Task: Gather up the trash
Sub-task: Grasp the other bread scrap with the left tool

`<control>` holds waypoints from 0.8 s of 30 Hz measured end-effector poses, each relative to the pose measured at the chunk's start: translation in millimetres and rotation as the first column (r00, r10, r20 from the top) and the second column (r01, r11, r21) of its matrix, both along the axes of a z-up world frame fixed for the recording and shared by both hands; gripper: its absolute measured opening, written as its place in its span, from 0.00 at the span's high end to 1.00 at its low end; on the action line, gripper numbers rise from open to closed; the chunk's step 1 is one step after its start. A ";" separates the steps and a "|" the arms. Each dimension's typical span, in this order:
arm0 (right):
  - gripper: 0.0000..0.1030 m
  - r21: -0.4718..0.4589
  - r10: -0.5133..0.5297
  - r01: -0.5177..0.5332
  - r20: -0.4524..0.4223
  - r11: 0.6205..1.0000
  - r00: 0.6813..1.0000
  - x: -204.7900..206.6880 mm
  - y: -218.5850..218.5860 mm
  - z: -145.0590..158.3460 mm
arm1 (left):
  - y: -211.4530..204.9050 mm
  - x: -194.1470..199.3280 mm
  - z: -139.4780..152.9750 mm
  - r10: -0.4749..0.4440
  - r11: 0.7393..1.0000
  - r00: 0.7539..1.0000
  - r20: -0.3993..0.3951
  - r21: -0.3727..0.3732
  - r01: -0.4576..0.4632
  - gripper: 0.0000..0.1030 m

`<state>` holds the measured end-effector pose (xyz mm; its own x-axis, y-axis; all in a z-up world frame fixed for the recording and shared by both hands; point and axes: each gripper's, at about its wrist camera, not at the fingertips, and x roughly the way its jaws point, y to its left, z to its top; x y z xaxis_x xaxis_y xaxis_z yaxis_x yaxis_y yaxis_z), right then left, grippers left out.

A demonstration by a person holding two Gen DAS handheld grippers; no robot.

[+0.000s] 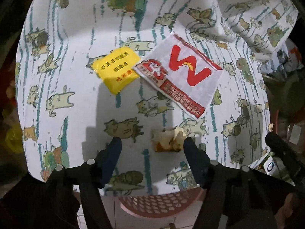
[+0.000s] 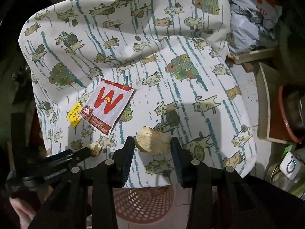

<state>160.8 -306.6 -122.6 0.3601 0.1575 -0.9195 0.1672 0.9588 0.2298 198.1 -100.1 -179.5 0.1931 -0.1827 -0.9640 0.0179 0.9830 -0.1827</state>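
Observation:
A stained, crumpled tissue (image 1: 167, 141) lies on the cat-print tablecloth (image 1: 80, 112) between the fingers of my left gripper (image 1: 151, 143). It touches the right-hand finger, and a gap separates it from the left one, so the jaws stand open around it. My right gripper (image 2: 152, 142) is shut on a beige crumpled paper wad (image 2: 152, 143), held just above the cloth. Farther back lie a yellow sachet (image 1: 117, 68) and a white wrapper with a red W (image 1: 183, 72), its corner over the sachet. In the right wrist view the left gripper (image 2: 76, 152) shows at the left.
A pink perforated basket (image 2: 143, 204) stands on the floor under the table's near edge. The cloth rises in folds (image 2: 106, 38) at the back. Beside the table are a grey plastic bag (image 2: 247, 24), a red basin (image 2: 286, 114) and a small white device (image 2: 289, 165).

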 end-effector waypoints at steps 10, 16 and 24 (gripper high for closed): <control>0.60 -0.019 0.000 0.000 0.006 1.000 1.000 -2.1 1.1 1.7 | -24.0 -2.1 -3.0 -0.054 0.998 0.998 0.012 0.037 0.054 0.35; 0.60 -0.016 -0.004 0.004 -0.001 1.000 1.000 -1.9 1.4 0.1 | -38.7 -6.9 -2.9 -0.126 0.982 0.991 0.049 0.152 0.117 0.59; 0.60 0.039 0.009 -0.012 0.064 0.999 0.998 -5.2 4.5 13.9 | -14.3 -3.6 23.0 -0.077 0.994 0.992 0.098 0.083 0.069 0.60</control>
<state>155.6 -302.1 -108.7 0.4156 0.1975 -0.8879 0.1413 0.9503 0.2775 194.5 -114.5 -156.5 0.2793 -0.1234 -0.9522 0.1046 0.9897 -0.0976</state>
